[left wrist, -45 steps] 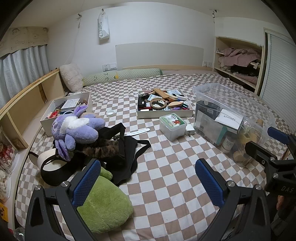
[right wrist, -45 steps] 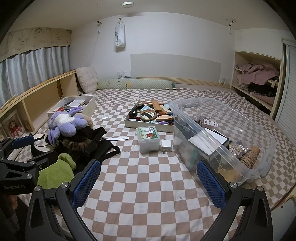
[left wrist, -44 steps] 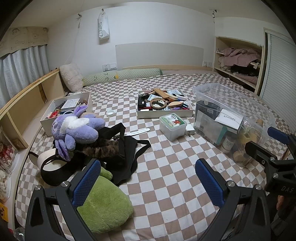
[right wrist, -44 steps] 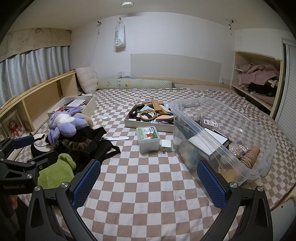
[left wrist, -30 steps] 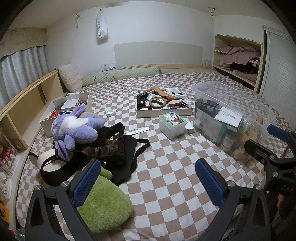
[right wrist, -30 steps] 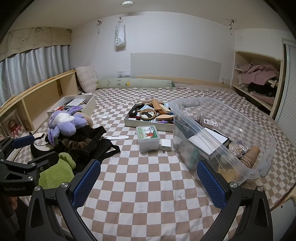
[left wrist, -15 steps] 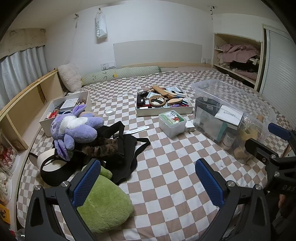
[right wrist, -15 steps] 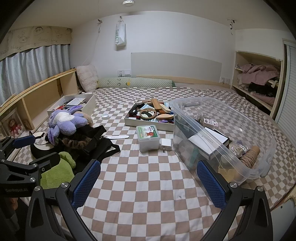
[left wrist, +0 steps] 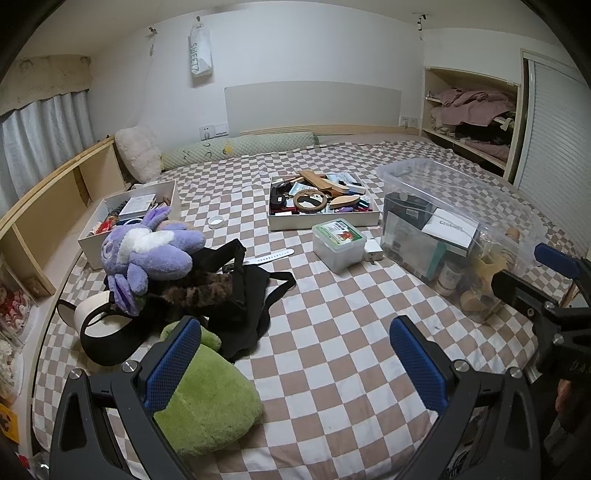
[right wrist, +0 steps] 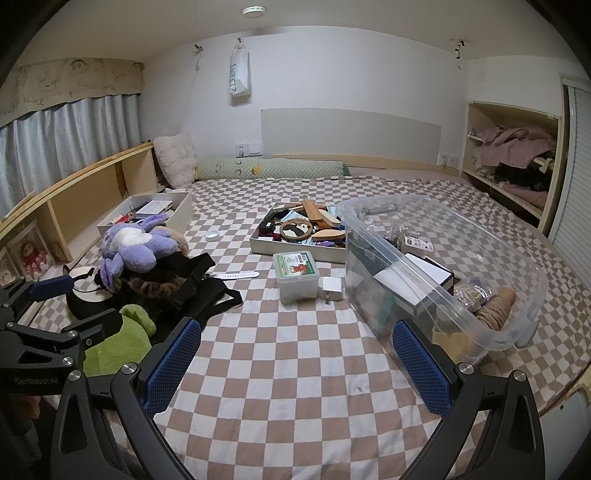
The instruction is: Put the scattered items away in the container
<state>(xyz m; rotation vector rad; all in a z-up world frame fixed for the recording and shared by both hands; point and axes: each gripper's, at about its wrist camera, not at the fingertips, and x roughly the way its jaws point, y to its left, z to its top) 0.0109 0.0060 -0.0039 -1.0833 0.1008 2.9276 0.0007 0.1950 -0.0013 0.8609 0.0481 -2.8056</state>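
Green plush [left wrist: 207, 398] just beside left gripper [left wrist: 295, 362]; right gripper [right wrist: 297, 362] gaping, empty

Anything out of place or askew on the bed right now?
Yes. A purple plush sits atop a heap of black straps beside a green plush. A white watch band and a charger lie loose outside the clear bin.

Soft even indoor light, ceiling lamp [right wrist: 253, 10] lit (mild glow), sharp focus, fisheye-curved edges, dark corners
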